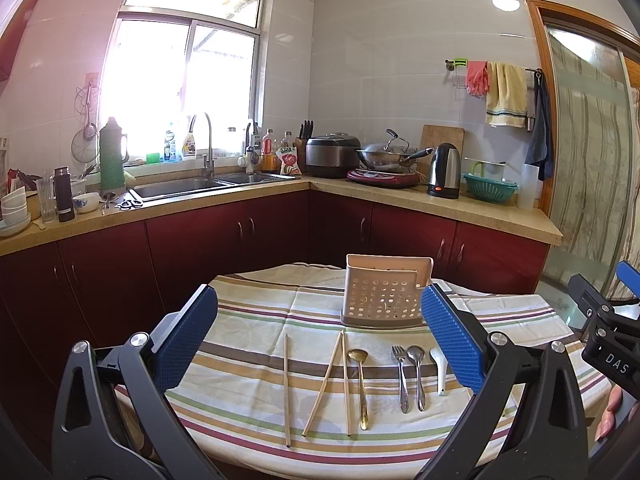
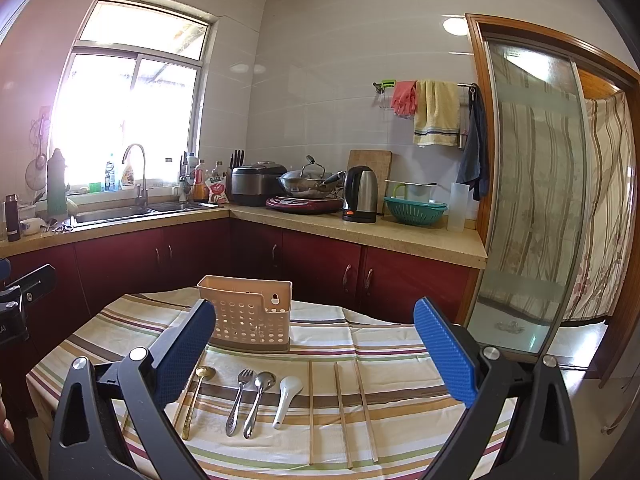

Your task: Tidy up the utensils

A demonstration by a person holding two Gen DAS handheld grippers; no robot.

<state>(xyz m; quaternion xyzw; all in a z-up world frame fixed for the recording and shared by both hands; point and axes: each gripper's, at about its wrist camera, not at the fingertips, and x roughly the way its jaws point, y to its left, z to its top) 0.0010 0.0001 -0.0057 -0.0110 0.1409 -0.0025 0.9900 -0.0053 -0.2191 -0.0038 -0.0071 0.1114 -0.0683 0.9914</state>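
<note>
A beige perforated utensil holder [image 1: 384, 294] [image 2: 248, 314] stands empty at the far side of the striped tablecloth [image 1: 248, 320]. In front of it lie utensils in a row: wooden chopsticks [image 1: 287, 390], a gold spoon [image 1: 360, 384] [image 2: 196, 396], a steel fork [image 1: 401, 376] [image 2: 237, 400], a steel spoon [image 1: 418, 374] [image 2: 258, 400] and a white ceramic spoon [image 1: 439, 368] [image 2: 286, 398]. More chopsticks [image 2: 342, 414] lie right of the white spoon. My left gripper [image 1: 320, 340] and right gripper [image 2: 316, 348] hover open above the near table edge, both empty.
Behind the table runs an L-shaped counter [image 1: 440, 200] with red cabinets, a sink [image 1: 192, 186], rice cooker [image 1: 334, 154], wok [image 1: 386, 156], kettle [image 1: 444, 170] and bowls [image 1: 14, 210]. A sliding glass door [image 2: 528, 200] is at the right.
</note>
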